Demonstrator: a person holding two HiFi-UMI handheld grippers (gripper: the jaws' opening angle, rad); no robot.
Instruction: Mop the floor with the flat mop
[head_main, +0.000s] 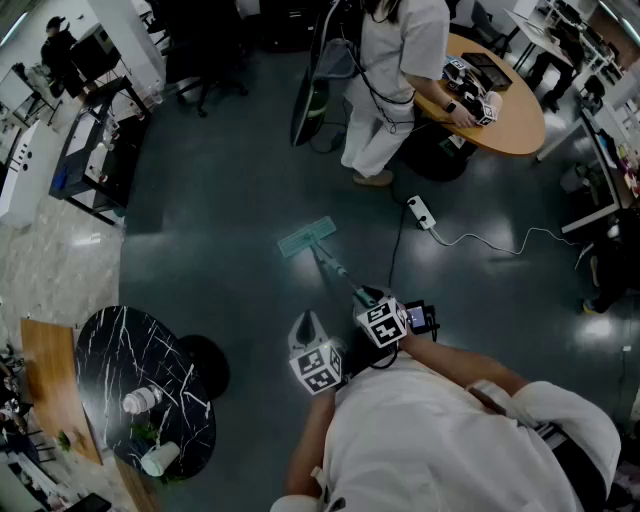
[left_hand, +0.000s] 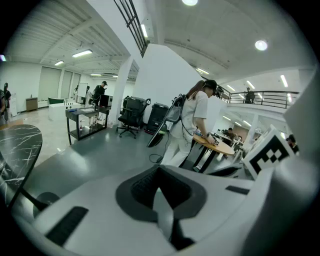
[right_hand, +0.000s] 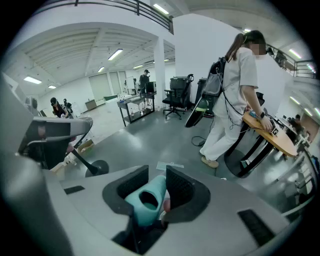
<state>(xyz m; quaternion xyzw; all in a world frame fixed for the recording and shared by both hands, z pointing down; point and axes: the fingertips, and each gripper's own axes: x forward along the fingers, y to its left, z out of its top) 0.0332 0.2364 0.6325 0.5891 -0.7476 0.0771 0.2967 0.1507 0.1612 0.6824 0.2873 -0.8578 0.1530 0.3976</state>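
The flat mop's teal head (head_main: 307, 237) lies on the dark grey floor ahead of me, and its thin handle (head_main: 340, 272) slants back toward my right gripper (head_main: 368, 298). In the right gripper view my right gripper (right_hand: 156, 182) is shut on the handle's teal grip end (right_hand: 146, 204), with the mop head (right_hand: 170, 166) small on the floor beyond. My left gripper (head_main: 306, 325) is held beside it to the left, off the handle. In the left gripper view the left gripper (left_hand: 160, 187) has its dark pads closed together with nothing between them.
A person in white (head_main: 392, 70) stands at a round wooden table (head_main: 515, 125) beyond the mop. A white power strip (head_main: 421, 212) and its cable lie on the floor to the right. A black marble table (head_main: 110, 350) stands at my left, a cart (head_main: 95, 150) farther back.
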